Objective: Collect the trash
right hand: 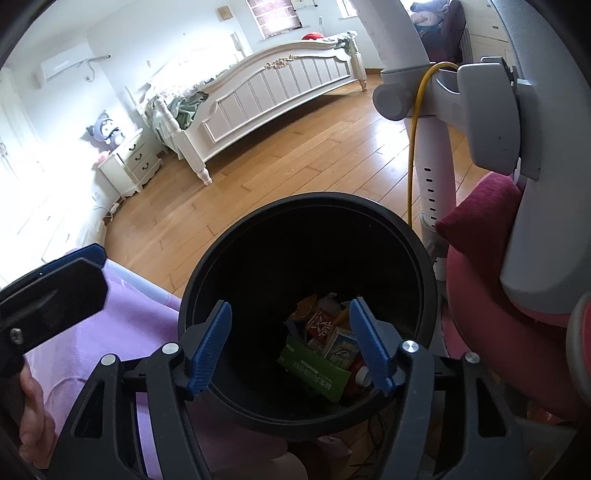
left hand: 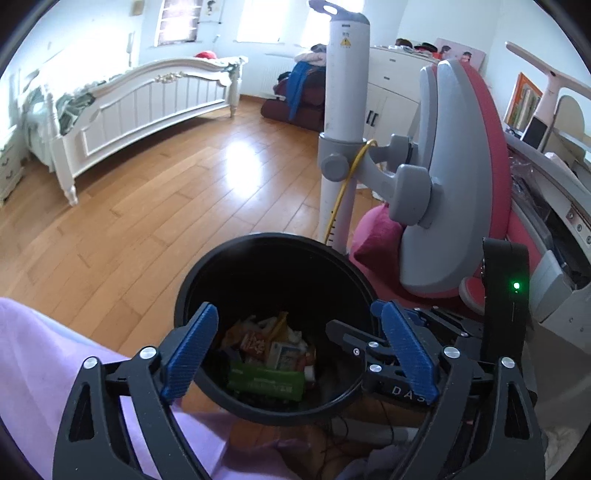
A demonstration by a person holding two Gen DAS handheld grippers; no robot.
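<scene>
Right wrist view: both claws, right claw [right hand: 290, 343] and left claw [left hand: 295, 350], released and empty above the bin [right hand: 406, 236] of wrappers [right hand: 321, 354]; drop step apparently finished, next calling for fresh litter.

Daylight floods in from the windows [left hand: 258, 22] at twelve o'clock, blown out to white in both views, and throws a bright glare patch on the wooden floor [left hand: 240, 155] near centre. The inside of the black bin [right hand: 303, 258] stays in deep shadow, with only the litter at its bottom dimly lit. Both fisheye pictures bow straight lines toward the rim, with dark corners and slightly soft edges.
</scene>
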